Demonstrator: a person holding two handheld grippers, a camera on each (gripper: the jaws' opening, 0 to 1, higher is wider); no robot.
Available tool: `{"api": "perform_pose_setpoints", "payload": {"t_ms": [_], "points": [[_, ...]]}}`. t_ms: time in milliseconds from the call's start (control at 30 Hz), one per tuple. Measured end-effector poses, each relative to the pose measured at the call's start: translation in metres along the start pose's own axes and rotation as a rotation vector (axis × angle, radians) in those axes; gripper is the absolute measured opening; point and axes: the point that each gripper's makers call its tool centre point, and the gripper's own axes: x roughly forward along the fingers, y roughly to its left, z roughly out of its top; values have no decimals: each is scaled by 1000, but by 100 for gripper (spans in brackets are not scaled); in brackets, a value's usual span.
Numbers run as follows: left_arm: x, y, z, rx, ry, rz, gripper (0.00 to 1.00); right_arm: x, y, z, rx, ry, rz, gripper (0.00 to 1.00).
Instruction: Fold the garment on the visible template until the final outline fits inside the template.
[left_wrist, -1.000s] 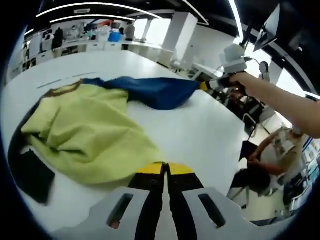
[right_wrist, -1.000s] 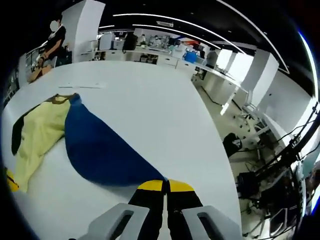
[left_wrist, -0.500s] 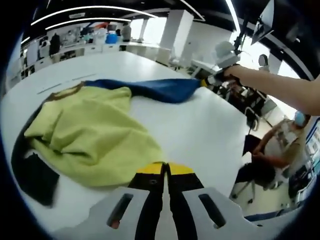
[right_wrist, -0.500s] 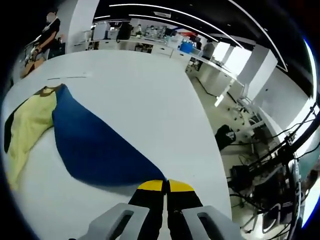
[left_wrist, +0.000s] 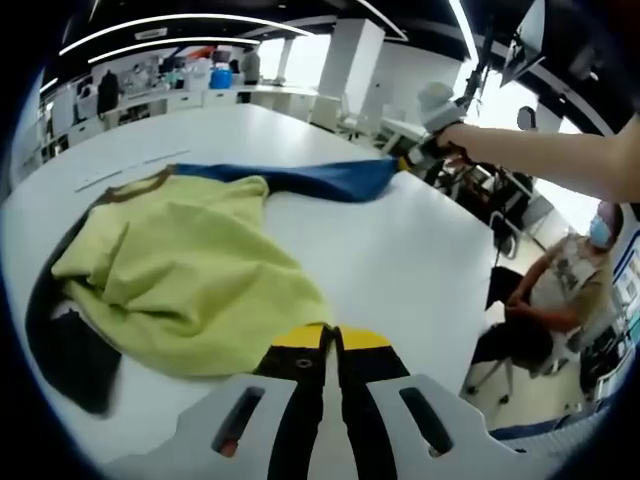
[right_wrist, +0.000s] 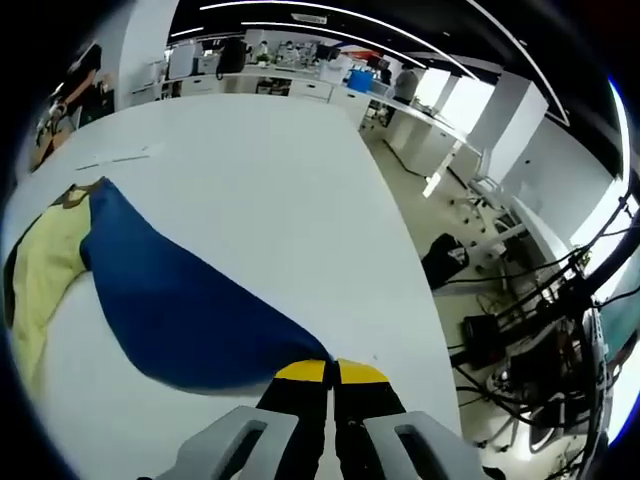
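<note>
Readable text: none — no words, numbers or signs legible in either view.
Garment (left_wrist: 190, 265): plain yellow-green and blue cloth, no label or print to be made out.
Table (right_wrist: 260, 190): bare white top — no markings that read as text.

A large white table (left_wrist: 420, 260) carries a garment (left_wrist: 190, 270) lying directly on it: rumpled yellow-green fabric with black parts at the left of the left gripper view. Its blue part (right_wrist: 180, 310) stretches across the lower left of the right gripper view.
</note>
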Motion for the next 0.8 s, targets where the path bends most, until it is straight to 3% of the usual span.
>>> {"api": "perform_pose_setpoints", "payload": {"t_ms": [100,233,300,467,700,800], "points": [[-3,-3,-1,0,13,-15,11,-1,9,3,23,-15,29,0],[-9,-8,3,27,3,-46,25,-7,25,9,15,-48,78,27],[-12,-10,7,65,-15,-63,32,-10,34,13,11,-71,107,36],[-25,-10,9,68,-38,-87,47,-25,60,22,16,-122,192,53],[-44,14,10,49,-74,-52,68,-54,110,22,-4,-167,333,71],[-50,29,12,39,-91,-20,73,-64,124,21,-23,-182,364,73]]}}
